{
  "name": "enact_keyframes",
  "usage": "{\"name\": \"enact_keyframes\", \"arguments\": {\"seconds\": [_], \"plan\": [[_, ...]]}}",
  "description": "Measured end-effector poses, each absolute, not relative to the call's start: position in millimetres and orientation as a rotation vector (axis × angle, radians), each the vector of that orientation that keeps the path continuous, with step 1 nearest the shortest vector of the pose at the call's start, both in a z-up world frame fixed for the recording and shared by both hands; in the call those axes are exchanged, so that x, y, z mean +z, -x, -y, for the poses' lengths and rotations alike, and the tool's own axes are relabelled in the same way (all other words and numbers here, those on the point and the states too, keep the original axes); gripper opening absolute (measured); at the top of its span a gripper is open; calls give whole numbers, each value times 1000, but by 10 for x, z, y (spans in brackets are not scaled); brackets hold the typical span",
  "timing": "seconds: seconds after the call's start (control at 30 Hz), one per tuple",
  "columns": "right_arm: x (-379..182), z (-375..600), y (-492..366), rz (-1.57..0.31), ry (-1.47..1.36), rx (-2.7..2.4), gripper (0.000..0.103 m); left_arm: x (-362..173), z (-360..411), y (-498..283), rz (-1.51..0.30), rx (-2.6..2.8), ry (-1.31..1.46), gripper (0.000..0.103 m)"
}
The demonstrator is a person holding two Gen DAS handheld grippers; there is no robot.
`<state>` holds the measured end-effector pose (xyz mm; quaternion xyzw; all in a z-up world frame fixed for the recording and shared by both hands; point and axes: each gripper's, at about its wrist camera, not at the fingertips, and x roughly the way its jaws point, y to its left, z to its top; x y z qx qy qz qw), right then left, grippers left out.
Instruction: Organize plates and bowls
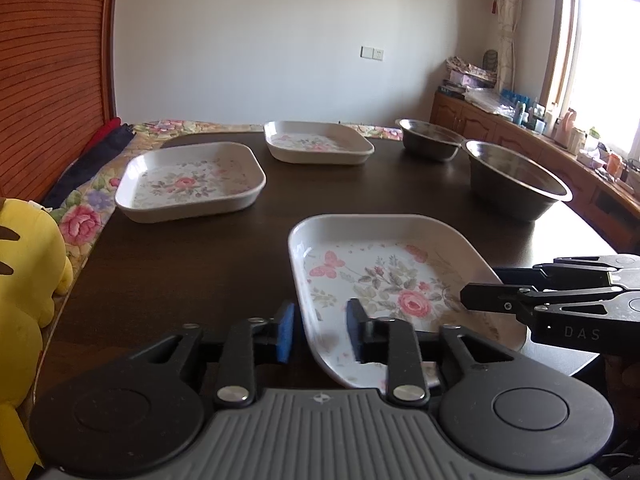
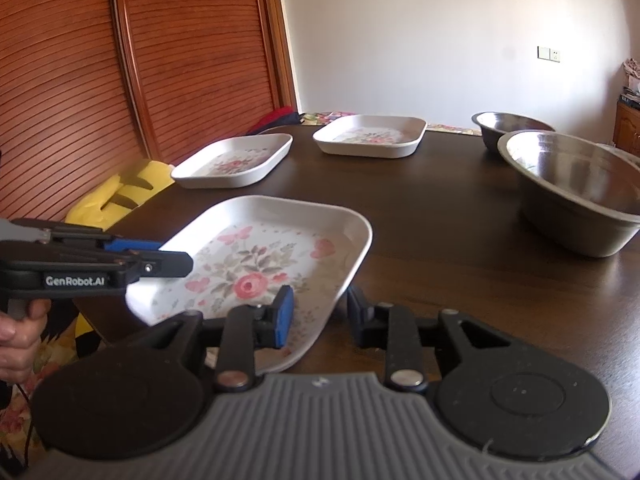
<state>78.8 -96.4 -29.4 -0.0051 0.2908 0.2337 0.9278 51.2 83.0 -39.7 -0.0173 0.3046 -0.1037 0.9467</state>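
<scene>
A square white plate with a rose print (image 1: pixel 380 272) (image 2: pixel 260 256) lies nearest me on the dark table (image 1: pixel 200 264). My left gripper (image 1: pixel 320 332) (image 2: pixel 174 255) is open, its blue pads on either side of the plate's left rim. My right gripper (image 2: pixel 320 316) (image 1: pixel 480 286) is open too and straddles the right rim. Two more floral plates sit farther back, one on the left (image 1: pixel 188 184) (image 2: pixel 232 164) and one at the rear (image 1: pixel 316 142) (image 2: pixel 368 134). A large steel bowl (image 1: pixel 516 180) (image 2: pixel 576 196) and a smaller one (image 1: pixel 428 136) (image 2: pixel 508 126) stand on the right.
A yellow plush toy (image 1: pixel 24 280) (image 2: pixel 116 196) leans by the table's left edge, on a floral quilt (image 1: pixel 84 216). Wooden slatted doors rise on the left. A cluttered cabinet (image 1: pixel 520 132) runs under the window on the right. A hand (image 2: pixel 16 340) holds the left gripper.
</scene>
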Motion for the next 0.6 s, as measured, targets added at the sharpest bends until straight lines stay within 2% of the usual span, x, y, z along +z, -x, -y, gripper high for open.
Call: {"name": "enact_keyframes", "arguments": {"seconds": [0.07,0.23,0.6], "plan": [[-263,981,-788,-584,13,470,41,-368,-840,-520,-612,-207,38,38],[-142,1055,-830,-545,15,457,41,-285,-882,-563,-588,-194,33,45],[124,969,-1164,-496,74,501,42,-182,-1067,-865,-559,-158,27,47]]}}
